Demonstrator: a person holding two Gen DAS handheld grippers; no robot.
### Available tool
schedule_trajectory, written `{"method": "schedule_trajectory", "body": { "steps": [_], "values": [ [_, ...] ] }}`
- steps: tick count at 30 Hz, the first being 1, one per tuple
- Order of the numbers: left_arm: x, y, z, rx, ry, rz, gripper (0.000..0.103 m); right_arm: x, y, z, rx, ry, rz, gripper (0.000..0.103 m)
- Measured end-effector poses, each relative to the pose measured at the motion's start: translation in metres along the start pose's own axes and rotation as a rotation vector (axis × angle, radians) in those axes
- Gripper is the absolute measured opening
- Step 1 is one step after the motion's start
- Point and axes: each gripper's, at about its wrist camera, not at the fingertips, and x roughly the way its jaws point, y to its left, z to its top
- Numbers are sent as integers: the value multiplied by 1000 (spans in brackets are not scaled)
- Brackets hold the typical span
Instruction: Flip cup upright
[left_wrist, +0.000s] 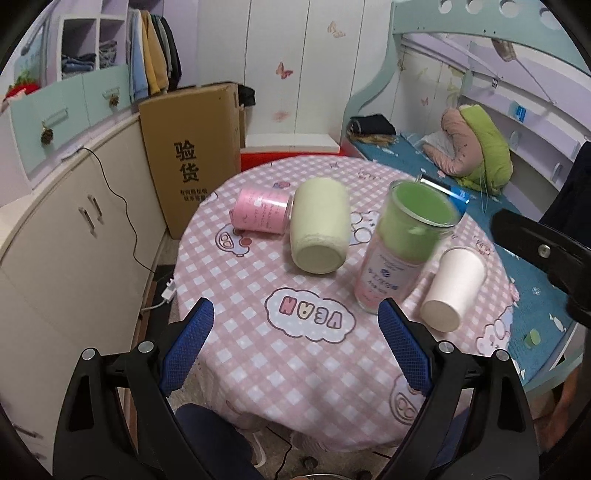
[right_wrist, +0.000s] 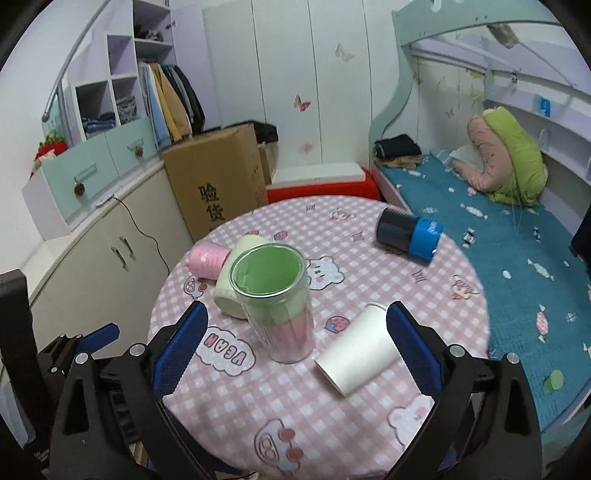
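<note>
Round table (right_wrist: 424, 295): glass tumbler (right_wrist: 275, 306) already upright at centre. Paper cup (right_wrist: 356, 350) lies on its side beside it, likely my next flip; light, crushable, so grip mid-wall softly. Left gripper (left_wrist: 297, 349) and right gripper (right_wrist: 295, 350) both spread, empty.

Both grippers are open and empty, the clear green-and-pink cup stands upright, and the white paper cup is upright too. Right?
Not quite. The white paper cup lies on its side beside the upright clear cup, as the right wrist view shows. The left gripper and right gripper are open and empty.
</note>
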Motion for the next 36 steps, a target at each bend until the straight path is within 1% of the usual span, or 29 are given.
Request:
{"method": "schedule_trajectory", "body": {
  "steps": [9,16,24,31,36],
  "values": [
    [-63,-21,-6,15,-109,-4,92,-78,-6,-11,-29,-119,-62,95],
    [-105,-39,-10,44,-201,4,93,-121,-9,-20,-45,-199,-76,96],
    [-147,-55,-11,66,-305,8,94,-158,-12,-29,-56,-282,-91,96],
    [-175,-63,-13,66,-384,13,95,-177,-17,-35,-51,-336,-86,96],
    [-185,-67,-14,69,-412,7,95,-187,-16,-40,-57,-359,-88,96]
  ]
}}
